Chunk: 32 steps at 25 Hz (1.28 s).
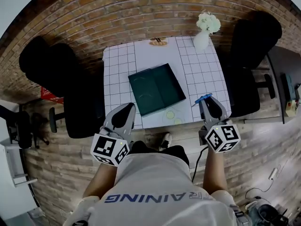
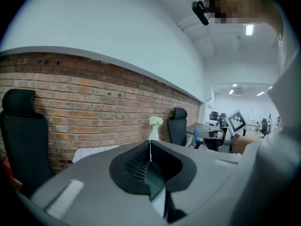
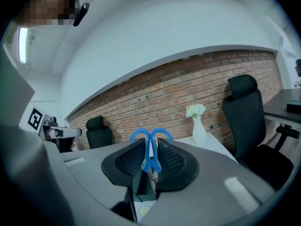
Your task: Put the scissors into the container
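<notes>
Pale grey short-sleeved T-shirt with blue lettering, black bottoms

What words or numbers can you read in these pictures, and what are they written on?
"TRAINING": on the person's shirt, upside down in the head view.
Label at the far edge of the table: too small to read.
Red thing left of the table: print too blurred to read.
Square markers: black-and-white patterns only, no words.

"AINING" in blue on the person's white shirt (other letters faint)
</notes>
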Each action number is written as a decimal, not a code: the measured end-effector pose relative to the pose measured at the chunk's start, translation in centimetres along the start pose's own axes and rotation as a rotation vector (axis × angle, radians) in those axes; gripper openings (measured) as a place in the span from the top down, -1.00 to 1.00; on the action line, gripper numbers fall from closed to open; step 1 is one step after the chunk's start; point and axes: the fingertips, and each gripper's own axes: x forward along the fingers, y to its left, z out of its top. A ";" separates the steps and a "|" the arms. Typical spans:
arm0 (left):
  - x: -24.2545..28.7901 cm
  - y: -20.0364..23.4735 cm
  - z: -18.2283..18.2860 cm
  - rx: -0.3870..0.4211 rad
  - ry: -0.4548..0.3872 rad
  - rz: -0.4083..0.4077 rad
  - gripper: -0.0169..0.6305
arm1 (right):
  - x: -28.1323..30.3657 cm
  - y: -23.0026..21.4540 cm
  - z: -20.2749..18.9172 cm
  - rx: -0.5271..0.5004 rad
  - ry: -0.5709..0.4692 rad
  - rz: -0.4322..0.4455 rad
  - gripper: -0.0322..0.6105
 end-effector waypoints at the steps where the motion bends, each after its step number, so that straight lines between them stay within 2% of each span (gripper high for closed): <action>1: 0.1 0.2 -0.1 -0.007 0.001 0.017 0.95 | 1.1 0.0 -0.1 0.002 0.016 0.024 0.58; 4: 0.0 0.8 -0.8 -0.024 0.007 0.061 0.95 | 4.5 0.3 -0.8 -0.006 0.083 0.084 0.58; 6: -0.3 1.7 -1.3 -0.043 0.009 0.088 0.95 | 7.1 0.4 -2.1 -0.007 0.174 0.096 0.58; 10: -1.1 3.9 -2.0 -0.080 0.010 0.134 0.95 | 12.8 0.6 -5.5 -0.004 0.388 0.091 0.58; 15: -1.7 6.8 -2.8 -0.119 0.010 0.161 0.95 | 18.0 0.5 -9.1 -0.036 0.570 0.053 0.59; 21: -2.4 9.7 -3.4 -0.148 0.006 0.177 0.95 | 21.9 0.2 -13.5 -0.092 0.751 -0.001 0.59; 28: -3.2 11.8 -3.6 -0.161 0.006 0.190 0.95 | 25.2 0.0 -18.9 -0.154 0.996 0.020 0.59; 32: -3.9 12.4 -3.7 -0.162 0.006 0.199 0.95 | 26.7 -0.6 -20.8 -0.169 1.074 -0.003 0.59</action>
